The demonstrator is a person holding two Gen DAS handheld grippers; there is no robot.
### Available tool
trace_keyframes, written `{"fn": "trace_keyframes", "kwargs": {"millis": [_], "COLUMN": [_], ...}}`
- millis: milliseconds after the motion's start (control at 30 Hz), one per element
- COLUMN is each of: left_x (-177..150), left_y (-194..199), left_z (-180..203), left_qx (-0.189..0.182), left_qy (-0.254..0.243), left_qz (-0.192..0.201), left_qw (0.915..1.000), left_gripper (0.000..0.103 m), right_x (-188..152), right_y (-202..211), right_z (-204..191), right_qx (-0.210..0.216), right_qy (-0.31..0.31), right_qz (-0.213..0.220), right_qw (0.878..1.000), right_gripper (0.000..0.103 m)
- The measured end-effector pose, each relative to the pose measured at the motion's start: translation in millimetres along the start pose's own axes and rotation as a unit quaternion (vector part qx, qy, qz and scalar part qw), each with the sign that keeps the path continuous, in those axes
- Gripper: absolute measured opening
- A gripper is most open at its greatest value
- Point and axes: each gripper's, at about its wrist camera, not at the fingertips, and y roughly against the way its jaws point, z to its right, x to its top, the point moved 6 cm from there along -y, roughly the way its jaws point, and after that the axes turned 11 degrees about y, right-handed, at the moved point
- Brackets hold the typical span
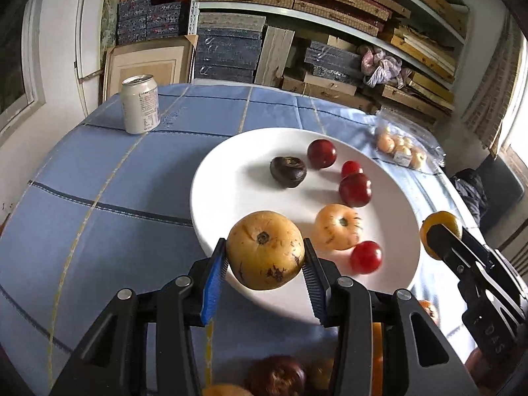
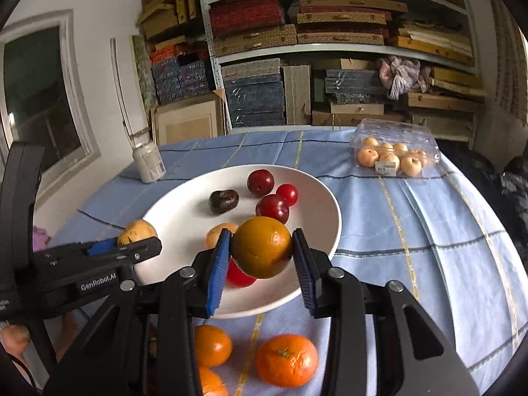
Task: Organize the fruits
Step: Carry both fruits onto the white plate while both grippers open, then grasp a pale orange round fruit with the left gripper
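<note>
My left gripper [image 1: 265,252] is shut on a yellow spotted pear-like fruit [image 1: 265,250], held above the near left rim of the white plate [image 1: 231,178]. My right gripper [image 2: 260,250] is shut on an orange [image 2: 261,247], held above the plate's [image 2: 178,211] near side. On the plate lie red plums [image 1: 354,189], a dark fruit [image 1: 288,171], a pale orange fruit [image 1: 338,227] and a small red fruit [image 1: 365,256]. The right gripper with its orange also shows in the left wrist view [image 1: 440,231]. The left gripper shows in the right wrist view [image 2: 138,242].
Loose oranges [image 2: 286,359] lie on the blue checked tablecloth [image 2: 429,231] near the front edge. A drinks can [image 1: 140,104] stands at the back left. A clear plastic box of small pale fruits [image 2: 394,151] sits at the back right. Shelves of boxes stand behind the table.
</note>
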Motion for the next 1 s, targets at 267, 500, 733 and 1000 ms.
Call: {"fn": "trace_keyframes", "kwargs": {"millis": [267, 500, 733, 1000], "left_x": [6, 1, -38, -79], "left_y": [12, 36, 76, 85], "left_z": [-2, -15, -53, -61], "left_qx": [0.009, 0.003, 0.017, 0.020], "left_qy": [-0.013, -0.003, 0.020, -0.002], "left_qz": [0.031, 0.034, 0.041, 0.016], "left_qw": [0.9994, 0.9994, 0.9988, 0.9997], "left_gripper": [0.067, 0.069, 0.071, 0.071], "right_x": [5, 12, -20, -55], "right_y": [10, 56, 92, 123], "right_z": [1, 18, 18, -3], "right_qx": [-0.009, -0.046, -0.040, -0.037], "right_qy": [0.004, 0.000, -0.027, -0.009], "right_qz": [0.027, 0.088, 0.086, 0.083], "right_qw": [1.000, 0.995, 0.995, 0.996], "right_gripper": [0.048, 0.063, 0.075, 0.092]}}
